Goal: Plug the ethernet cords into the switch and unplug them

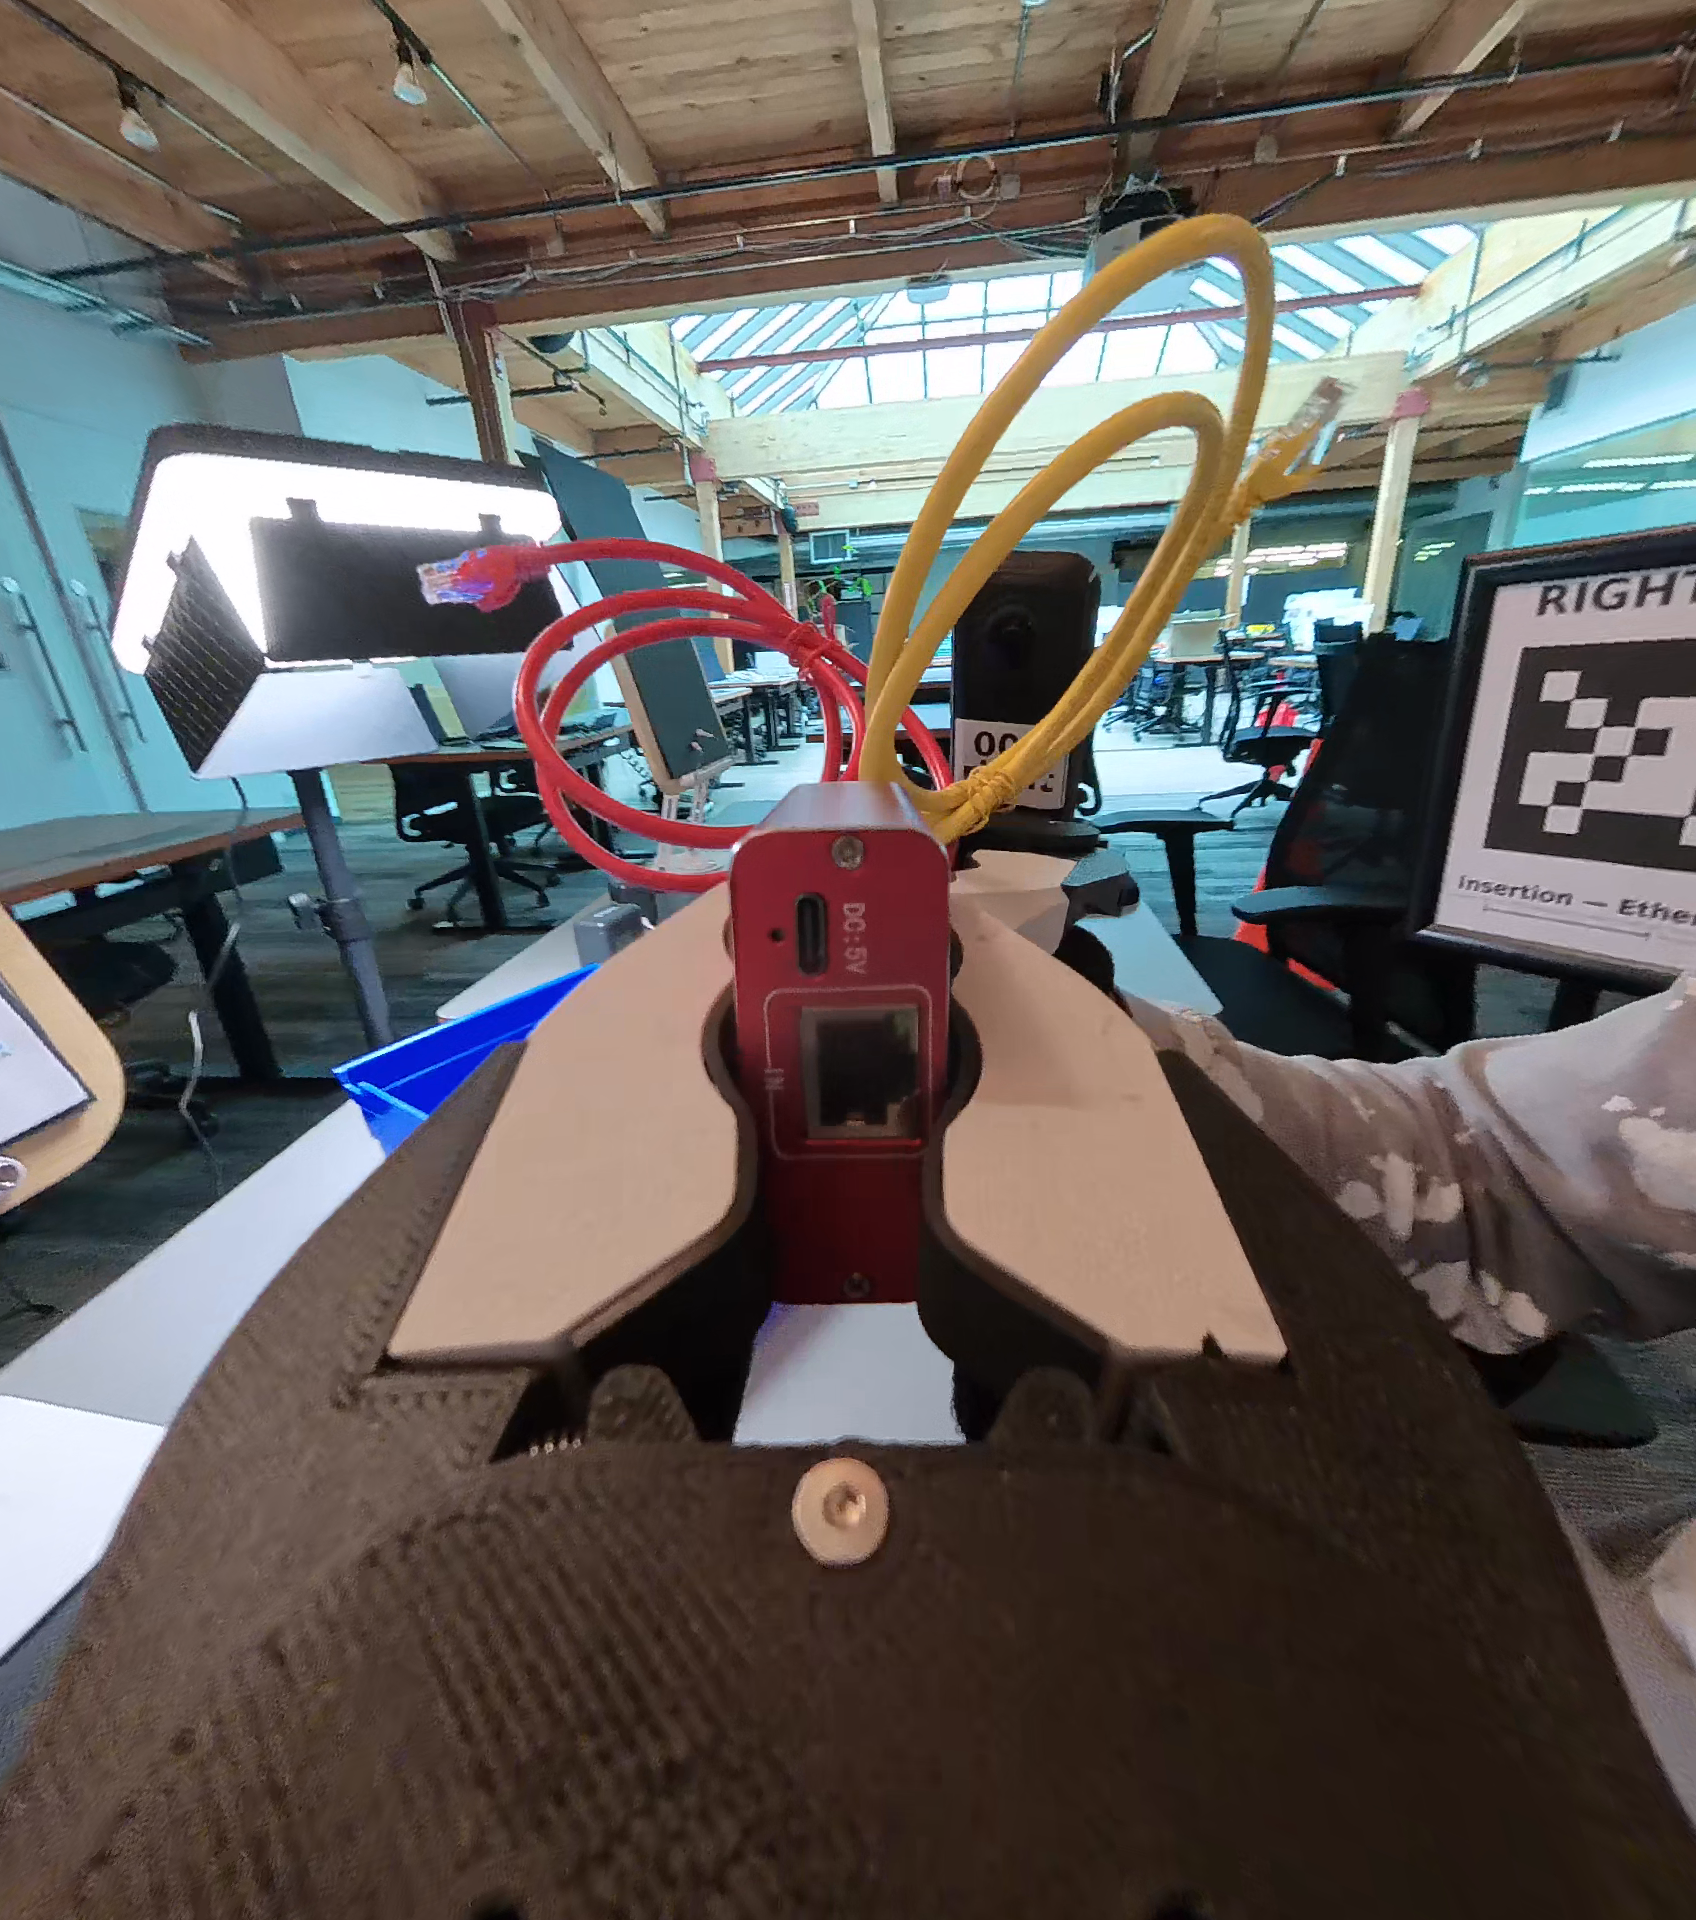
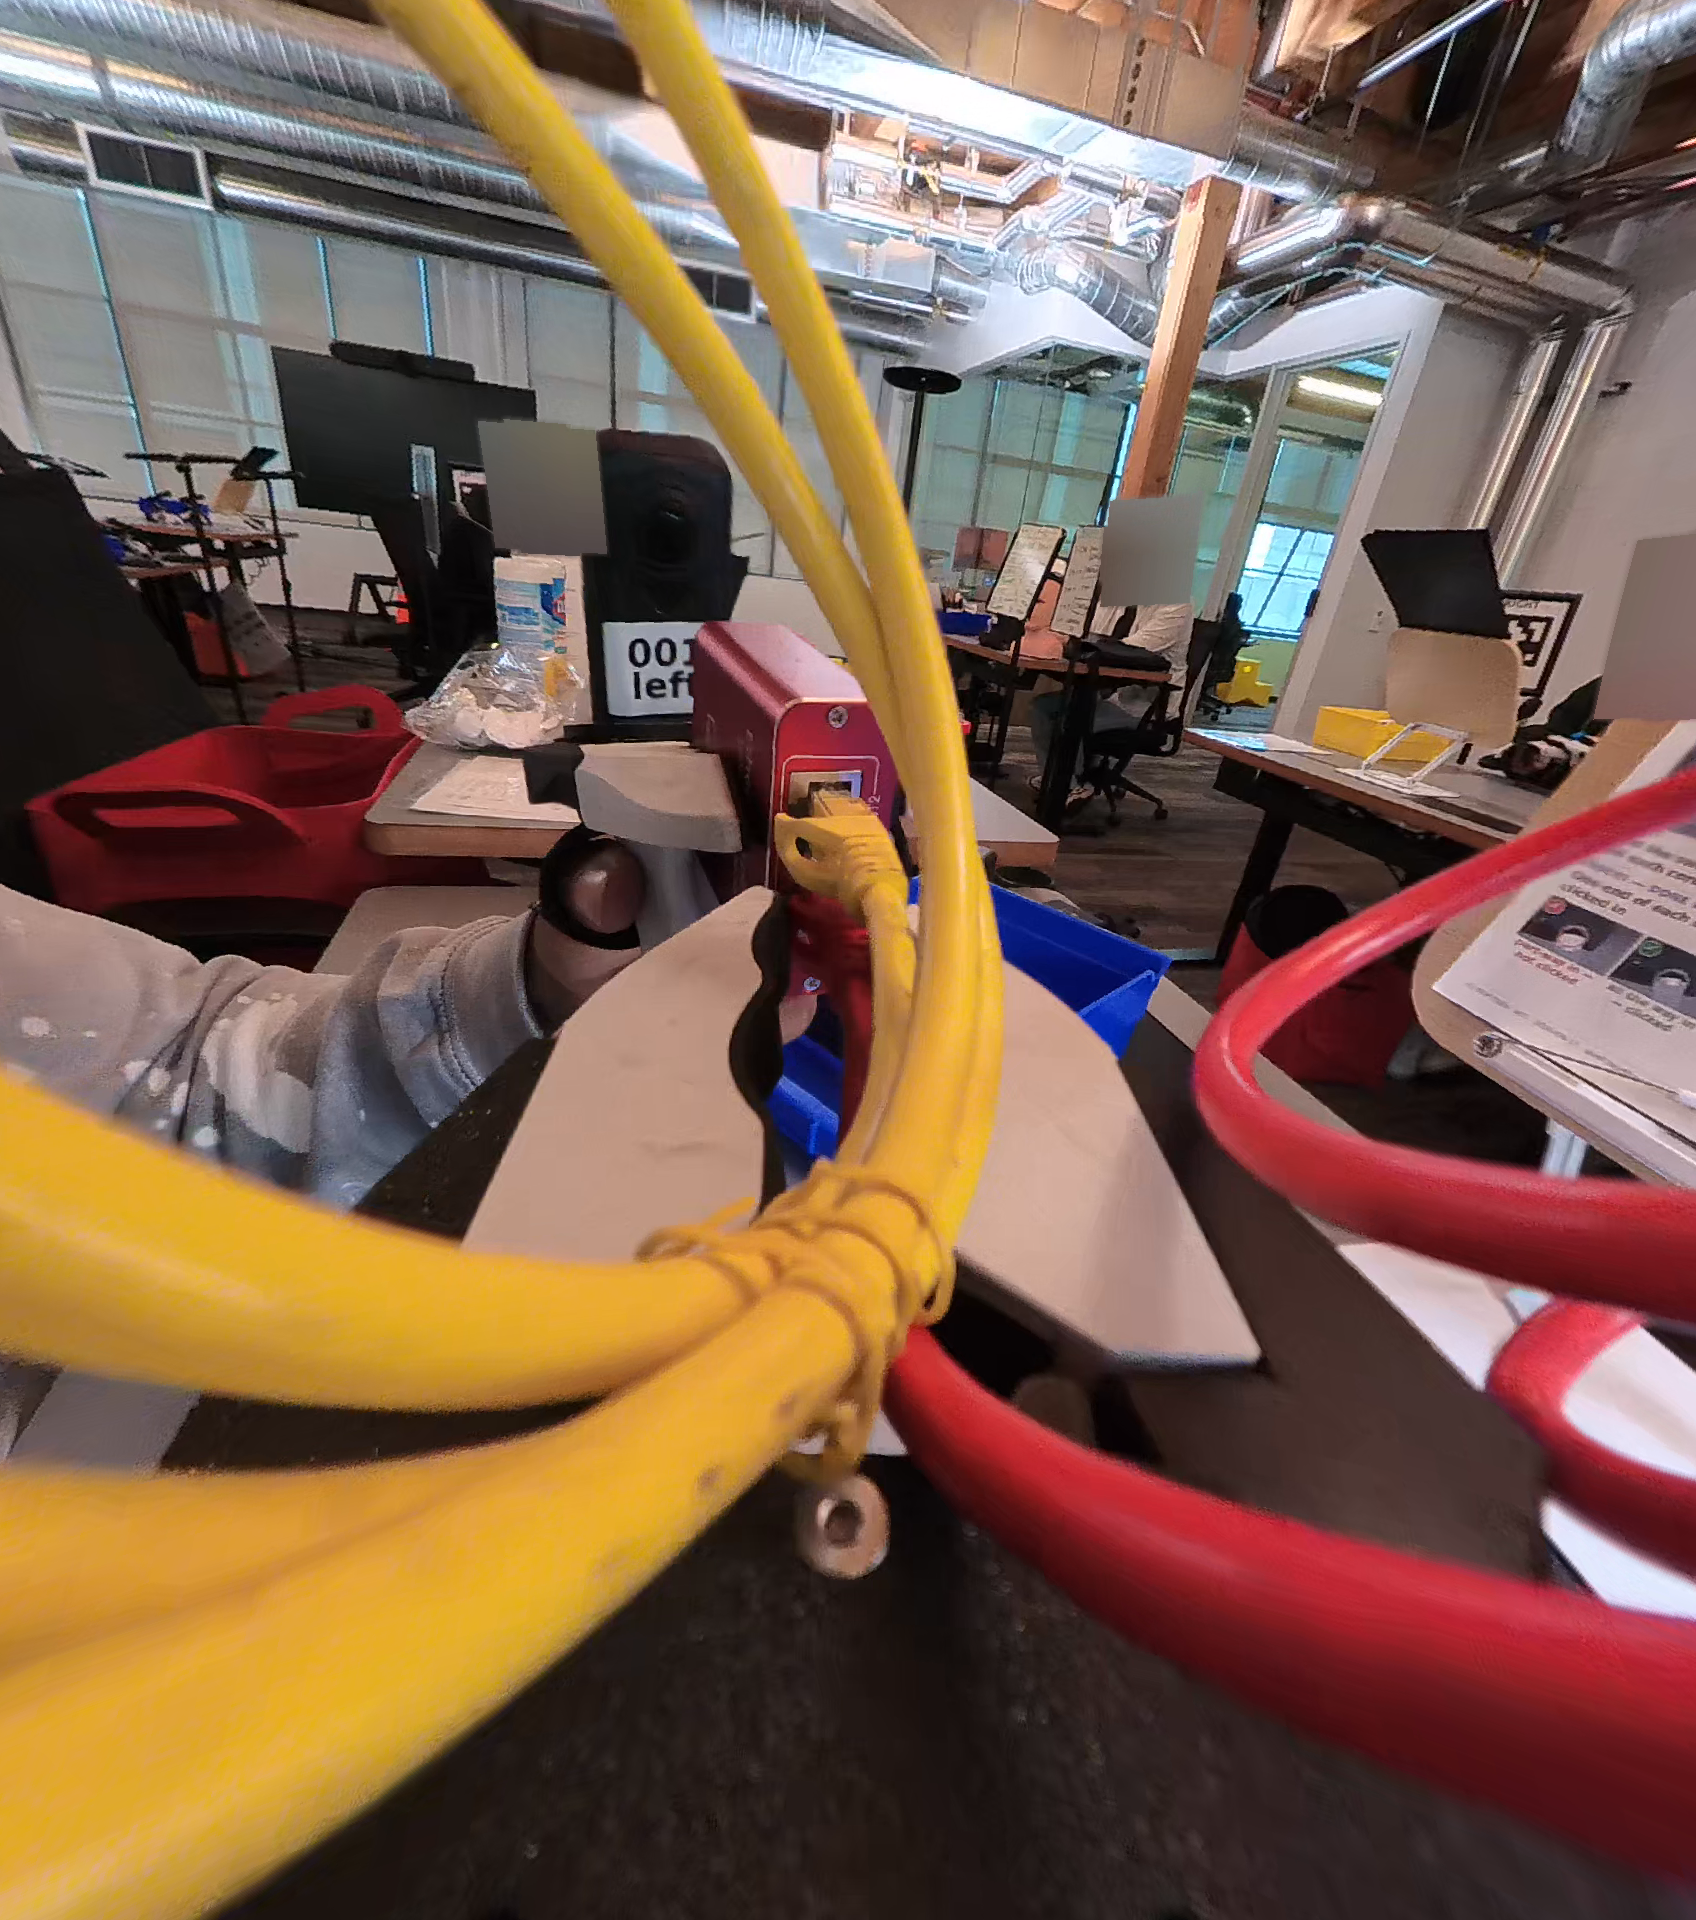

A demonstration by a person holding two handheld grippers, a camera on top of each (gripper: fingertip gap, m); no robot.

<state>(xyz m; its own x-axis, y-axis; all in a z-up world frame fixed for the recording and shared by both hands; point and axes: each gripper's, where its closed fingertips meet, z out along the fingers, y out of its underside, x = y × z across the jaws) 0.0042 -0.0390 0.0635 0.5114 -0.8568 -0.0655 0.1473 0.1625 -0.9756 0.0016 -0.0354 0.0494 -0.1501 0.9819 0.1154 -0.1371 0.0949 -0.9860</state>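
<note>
My left gripper [image 1: 844, 935] is shut on the red switch [image 1: 849, 1164] and holds it upright in the air, its empty port facing the camera. In the right wrist view the switch [image 2: 771, 717] has the yellow cord's plug [image 2: 839, 842] in its upper port and the red cord's plug [image 2: 823, 925] just below it. My right gripper [image 2: 839, 935] closes around the red plug, its right fingertip hidden by yellow loops. The yellow cord [image 1: 1239, 343] and the red cord [image 1: 553, 748] loop up behind the switch, each with a free plug hanging loose.
A blue bin [image 1: 449, 1049] sits on the white table [image 1: 148, 1299] below the switch. A framed marker sign [image 1: 1633, 748] stands at right, an instruction sheet on a stand [image 2: 1654, 935] nearby. Red totes [image 2: 200, 821] and office desks lie beyond. A person's grey sleeve [image 1: 1498, 1164] reaches in.
</note>
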